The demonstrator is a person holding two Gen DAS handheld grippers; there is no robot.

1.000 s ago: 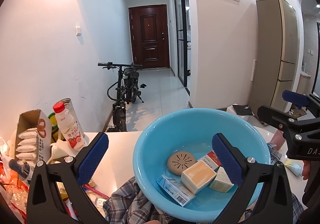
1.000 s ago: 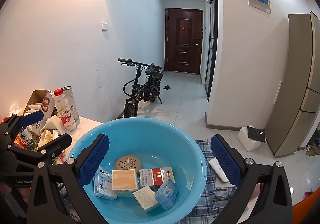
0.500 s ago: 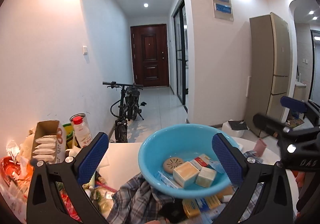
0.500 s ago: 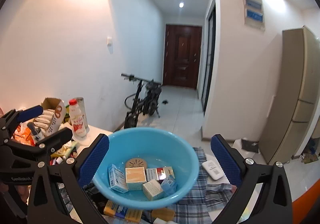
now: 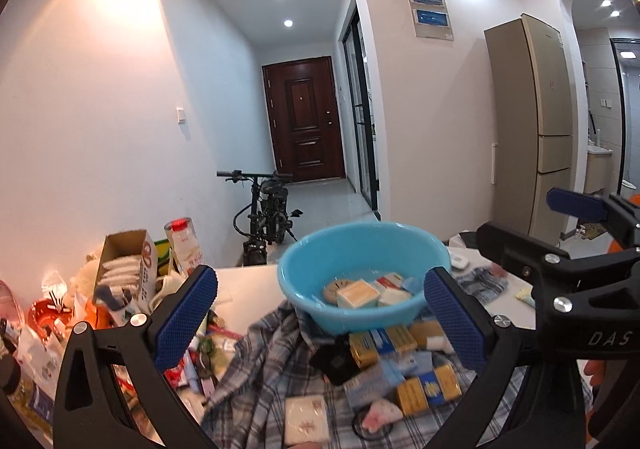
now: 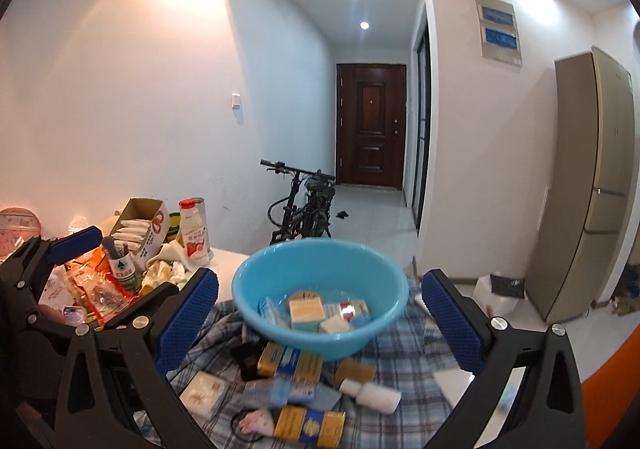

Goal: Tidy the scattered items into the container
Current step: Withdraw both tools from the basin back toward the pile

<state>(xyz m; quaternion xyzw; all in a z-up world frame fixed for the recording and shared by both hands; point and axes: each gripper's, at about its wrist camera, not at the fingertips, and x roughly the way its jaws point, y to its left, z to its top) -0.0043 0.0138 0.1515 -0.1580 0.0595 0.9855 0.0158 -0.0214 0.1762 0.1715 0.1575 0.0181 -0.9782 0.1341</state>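
A light blue basin (image 5: 362, 279) (image 6: 320, 289) stands on a plaid cloth (image 5: 264, 361) (image 6: 400, 353) and holds several small boxes and a round brown disc. In front of it lie scattered yellow-and-blue packets (image 5: 382, 343) (image 6: 290, 361), a white square packet (image 5: 306, 419) (image 6: 202, 393) and a small white bottle (image 6: 370, 395). My left gripper (image 5: 320, 317) is open and empty, back from the basin. My right gripper (image 6: 320, 321) is open and empty too; it shows at the right of the left wrist view (image 5: 560, 249).
At the left a clutter pile holds a cardboard box of sachets (image 5: 124, 269) (image 6: 142, 227), a red-capped drink bottle (image 5: 184, 245) (image 6: 195, 229) and snack bags (image 6: 96, 293). A bicycle (image 6: 304, 205) and a fridge (image 5: 536, 129) stand beyond the table.
Both grippers have pulled back and up from the basin. The basin now looks smaller and the scattered packets in front of it have come into view.
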